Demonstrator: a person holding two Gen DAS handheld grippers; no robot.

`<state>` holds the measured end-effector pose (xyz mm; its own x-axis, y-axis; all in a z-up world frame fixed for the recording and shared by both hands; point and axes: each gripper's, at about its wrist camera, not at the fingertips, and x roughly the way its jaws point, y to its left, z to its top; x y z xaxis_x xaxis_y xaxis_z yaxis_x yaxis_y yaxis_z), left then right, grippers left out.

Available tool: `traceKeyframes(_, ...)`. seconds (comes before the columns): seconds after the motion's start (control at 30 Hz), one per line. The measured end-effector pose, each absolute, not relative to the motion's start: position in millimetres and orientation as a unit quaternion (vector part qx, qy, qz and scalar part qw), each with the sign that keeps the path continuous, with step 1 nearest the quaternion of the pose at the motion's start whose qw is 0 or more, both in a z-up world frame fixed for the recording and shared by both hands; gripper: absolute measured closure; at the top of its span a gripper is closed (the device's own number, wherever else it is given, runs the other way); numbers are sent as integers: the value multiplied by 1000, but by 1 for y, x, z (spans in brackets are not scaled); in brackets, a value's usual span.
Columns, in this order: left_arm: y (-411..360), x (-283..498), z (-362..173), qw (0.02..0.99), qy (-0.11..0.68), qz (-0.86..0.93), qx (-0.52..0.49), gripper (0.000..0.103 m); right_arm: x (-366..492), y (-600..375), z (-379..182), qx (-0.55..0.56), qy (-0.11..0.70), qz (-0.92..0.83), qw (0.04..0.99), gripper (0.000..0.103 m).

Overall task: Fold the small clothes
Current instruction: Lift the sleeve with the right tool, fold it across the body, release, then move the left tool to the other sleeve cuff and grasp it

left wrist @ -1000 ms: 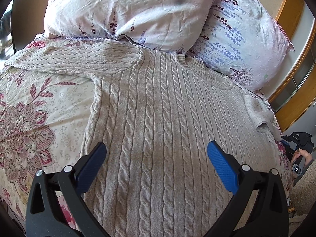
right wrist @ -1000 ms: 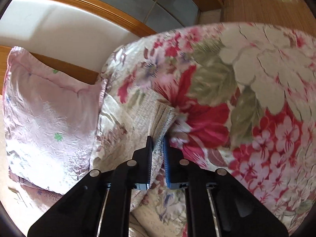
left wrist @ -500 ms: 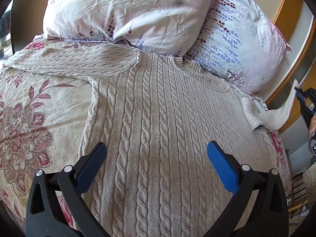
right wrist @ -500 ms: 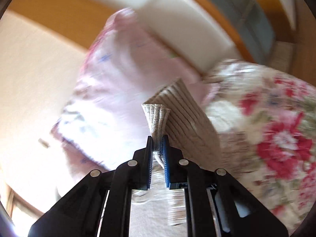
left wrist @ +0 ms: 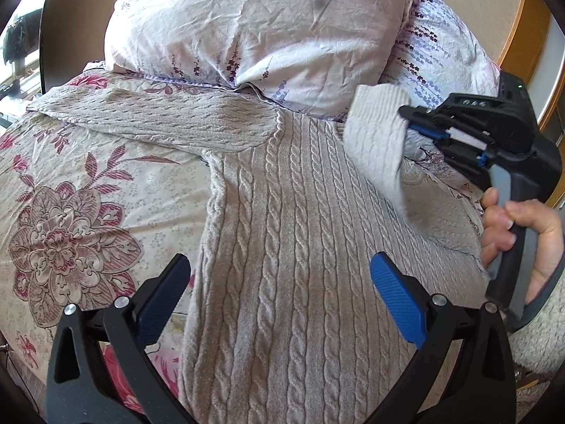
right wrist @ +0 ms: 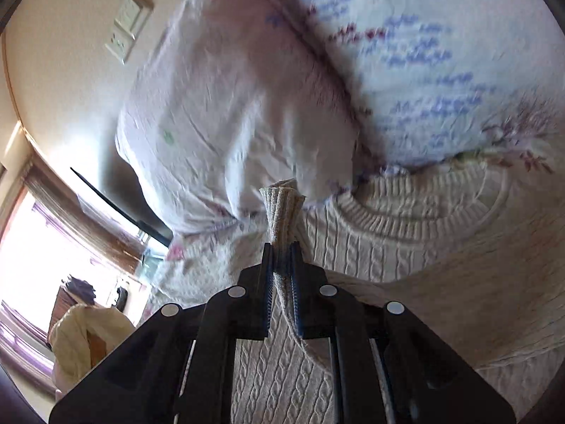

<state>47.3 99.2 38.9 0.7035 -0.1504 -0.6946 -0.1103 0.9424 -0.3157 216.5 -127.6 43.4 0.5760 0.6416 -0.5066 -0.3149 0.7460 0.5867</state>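
Note:
A beige cable-knit sweater [left wrist: 289, 247] lies flat on the floral bedspread [left wrist: 88, 212], neck toward the pillows. Its left sleeve [left wrist: 152, 120] is spread out to the left. My left gripper [left wrist: 279, 289] is open and empty, hovering over the sweater's lower body. My right gripper [left wrist: 409, 123] is shut on the ribbed cuff of the right sleeve [left wrist: 378, 141] and holds it lifted over the sweater's chest near the collar. In the right wrist view the cuff [right wrist: 282, 212] sticks out between the shut fingers [right wrist: 281, 265], with the collar [right wrist: 406, 219] just beyond.
Two pillows [left wrist: 254, 24] [left wrist: 441, 49] lean at the head of the bed, touching the sweater's collar. A wooden frame [left wrist: 522, 28] runs along the right. A wall socket [right wrist: 125, 28] and a bright window [right wrist: 53, 240] show in the right wrist view.
My right gripper has lifted the right sleeve cuff from the bed's right edge and carried it left over the sweater's chest. My left gripper has stayed open above the lower body.

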Motion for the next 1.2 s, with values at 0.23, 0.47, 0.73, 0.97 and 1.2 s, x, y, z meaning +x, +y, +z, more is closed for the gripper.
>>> traceKeyframes(0.23, 123, 38, 34, 903, 388, 11, -181, 2, 209, -77, 22, 169, 400, 291, 852, 93)
traceKeyframes(0.47, 134, 38, 37, 905, 383, 13, -184, 2, 184, -97, 6, 194, 444, 310, 818, 61)
traceKeyframes(0.73, 117, 57, 35, 904, 392, -18, -169, 2, 136, -293, -24, 448, 360, 118, 810, 60)
traceKeyframes(0.97, 94, 71, 34, 902, 401, -52, -148, 2, 113, -366, -69, 596, 308, 16, 741, 67)
traceKeyframes(1.2, 86, 73, 33, 902, 405, -61, -140, 2, 114, -376, -79, 660, 241, -8, 711, 91)
